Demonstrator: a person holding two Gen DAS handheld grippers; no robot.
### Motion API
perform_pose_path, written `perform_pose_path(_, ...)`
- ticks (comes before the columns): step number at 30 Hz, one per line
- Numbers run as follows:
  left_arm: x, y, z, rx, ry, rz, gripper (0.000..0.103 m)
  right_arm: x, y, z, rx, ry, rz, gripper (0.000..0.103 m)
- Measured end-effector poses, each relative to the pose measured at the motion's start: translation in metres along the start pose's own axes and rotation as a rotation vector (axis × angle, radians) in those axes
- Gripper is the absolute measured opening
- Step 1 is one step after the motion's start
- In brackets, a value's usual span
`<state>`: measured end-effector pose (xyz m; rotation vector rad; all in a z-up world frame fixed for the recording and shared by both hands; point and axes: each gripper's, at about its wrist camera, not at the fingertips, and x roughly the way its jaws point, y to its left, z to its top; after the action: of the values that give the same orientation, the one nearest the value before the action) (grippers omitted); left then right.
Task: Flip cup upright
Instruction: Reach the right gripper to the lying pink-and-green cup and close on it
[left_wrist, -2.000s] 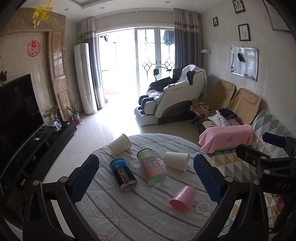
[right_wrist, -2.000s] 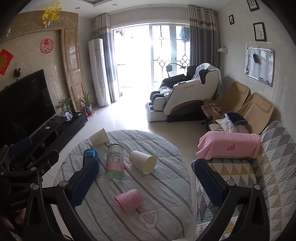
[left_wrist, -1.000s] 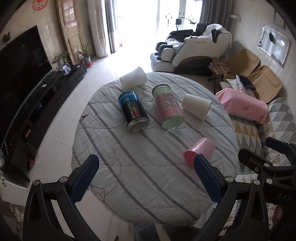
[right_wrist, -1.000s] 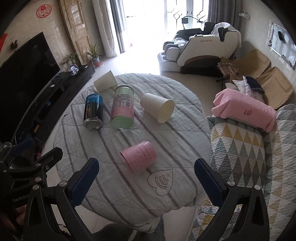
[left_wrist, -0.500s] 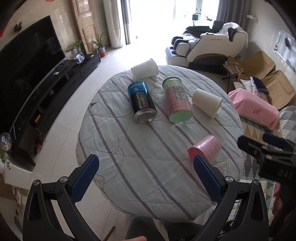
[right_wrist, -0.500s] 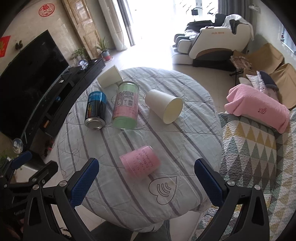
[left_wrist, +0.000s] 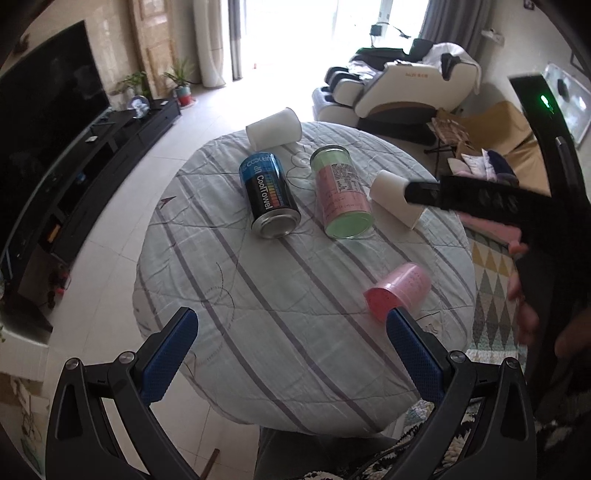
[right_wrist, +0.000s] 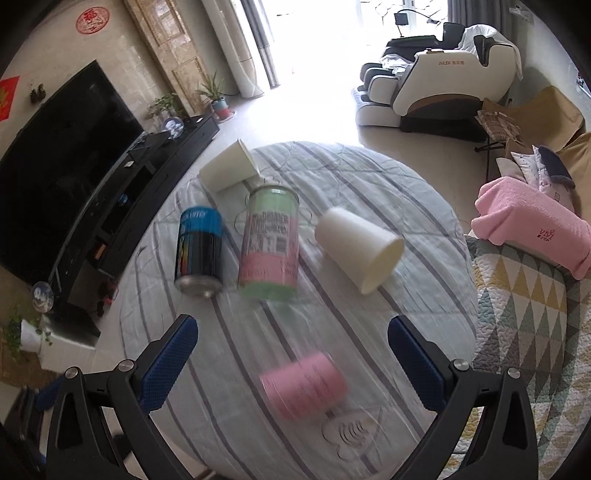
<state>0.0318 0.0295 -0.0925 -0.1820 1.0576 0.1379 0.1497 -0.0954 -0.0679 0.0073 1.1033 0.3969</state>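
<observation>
Living room, round table with striped quilted cover. Landmark: pink cup, lying on its side near the table's front edge, blurred in the right wrist view. In the left wrist view the same pink cup lies just beyond the right finger pad, closed bottom facing the camera.

Right gripper: jaws wide apart, holding nothing; pink cup sits between the two blue pads, nearer the middle, no contact visible. Left gripper: jaws wide apart, empty, above the table's near edge, left of the pink cup.

Beyond the pink cup: green-pink can and blue-black can, both on their sides, side by side. White cup on its side beyond and right of the pink cup. Second white cup tipped over at the far edge.
</observation>
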Motion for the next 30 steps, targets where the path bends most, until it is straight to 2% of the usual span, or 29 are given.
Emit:
perform_pose_path(4,0.009,0.024,0.019,0.000,0.004,-0.053,0.103,0.030,0.014,0.027,0.042,0.023,-0.038,0.103)
perform_pose_path(8,0.019,0.043,0.035,0.006,0.018,-0.061,0.103,0.062,0.024,0.050,0.052,0.053,-0.067,0.103)
perform_pose_path(13,0.036,0.067,0.046,-0.014,0.051,-0.067,0.103,0.113,0.028,0.065,0.098,0.150,-0.086,0.103)
perform_pose_path(19,0.051,0.085,0.050,-0.022,0.096,-0.078,0.103,0.165,0.025,0.063,0.150,0.284,-0.127,0.103)
perform_pose_path(21,0.053,0.088,0.051,-0.019,0.100,-0.081,0.103,0.179,0.022,0.059,0.168,0.315,-0.127,0.088)
perform_pose_path(22,0.053,0.088,0.052,-0.017,0.100,-0.081,0.103,0.182,0.020,0.057,0.191,0.325,-0.087,0.074)
perform_pose_path(30,0.051,0.094,0.055,-0.011,0.093,-0.098,0.103,0.151,0.026,0.053,0.236,0.269,-0.074,0.073)
